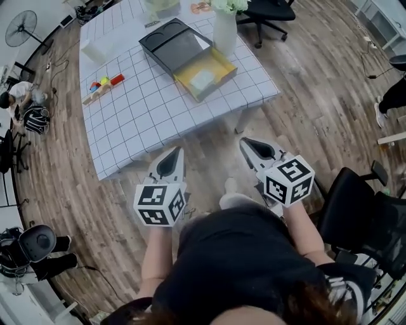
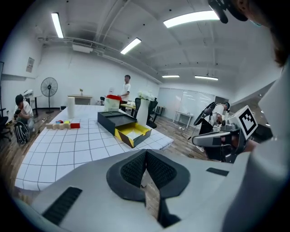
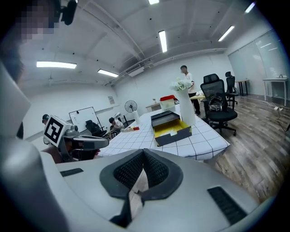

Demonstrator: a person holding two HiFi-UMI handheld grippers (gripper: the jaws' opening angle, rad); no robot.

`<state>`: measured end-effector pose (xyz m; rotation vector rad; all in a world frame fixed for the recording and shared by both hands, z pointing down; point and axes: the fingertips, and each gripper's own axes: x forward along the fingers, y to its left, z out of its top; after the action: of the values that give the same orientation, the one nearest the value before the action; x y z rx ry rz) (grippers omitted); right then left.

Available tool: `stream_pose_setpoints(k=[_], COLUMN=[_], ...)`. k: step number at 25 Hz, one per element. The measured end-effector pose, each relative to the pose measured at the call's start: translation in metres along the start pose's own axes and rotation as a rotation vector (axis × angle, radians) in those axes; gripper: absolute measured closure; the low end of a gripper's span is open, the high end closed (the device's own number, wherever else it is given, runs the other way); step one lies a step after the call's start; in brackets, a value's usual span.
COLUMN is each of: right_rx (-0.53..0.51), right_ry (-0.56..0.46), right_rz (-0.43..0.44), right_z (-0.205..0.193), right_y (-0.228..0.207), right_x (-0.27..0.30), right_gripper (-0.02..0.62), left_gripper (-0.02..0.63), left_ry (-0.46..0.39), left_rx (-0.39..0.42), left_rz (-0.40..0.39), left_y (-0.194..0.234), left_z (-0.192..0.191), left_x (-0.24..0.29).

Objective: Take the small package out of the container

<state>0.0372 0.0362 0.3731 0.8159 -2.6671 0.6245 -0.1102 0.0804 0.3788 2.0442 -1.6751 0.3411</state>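
The container (image 1: 219, 63) is an open box with a yellow inside, with its dark lid (image 1: 171, 44) folded back, on the white grid-cloth table (image 1: 146, 108). A small pale package (image 1: 203, 79) lies inside it. My left gripper (image 1: 177, 151) and right gripper (image 1: 245, 142) are both shut and empty. They hang over the wooden floor close to the person's body, short of the table's near edge. The left gripper view shows the container (image 2: 131, 134) far beyond the left gripper (image 2: 146, 156). The right gripper view shows the container (image 3: 171, 131) far beyond the right gripper (image 3: 143, 158).
A white vase (image 1: 224, 28) with flowers stands right behind the container. Coloured blocks (image 1: 104, 84) lie at the table's left. A black office chair (image 1: 361, 216) is at my right, another chair (image 1: 266, 13) beyond the table. A person (image 1: 19, 101) sits at far left.
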Motion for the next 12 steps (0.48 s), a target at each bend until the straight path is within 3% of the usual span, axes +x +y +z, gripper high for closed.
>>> stream_pose_setpoints(k=[7,8,10,12], right_rx=[-0.001,0.000,0.013,0.026], right_ry=[-0.012,-0.012,-0.012,-0.009], right_rz=[0.034,0.036,0.040,0.047], right_z=[0.016,0.017,0.018,0.019], right_y=[-0.045,-0.051,-0.059,-0.064], right_x=[0.010,0.011,0.014,0.017], right_gripper=[0.581,0.581,0.581,0.581], left_gripper=[0.577,0.562,0.458,0.451], left_ry=[0.034,0.037,0.050,0.065], left_rx=[-0.064,-0.054,-0.021,0.007], left_rz=[-0.042,-0.039,-0.027,-0.011], left_y=[-0.030,-0.032,-0.033,-0.030], left_z=[0.021,0.024,0.030,0.034], left_x=[0.062,0.068,0.076,0.081])
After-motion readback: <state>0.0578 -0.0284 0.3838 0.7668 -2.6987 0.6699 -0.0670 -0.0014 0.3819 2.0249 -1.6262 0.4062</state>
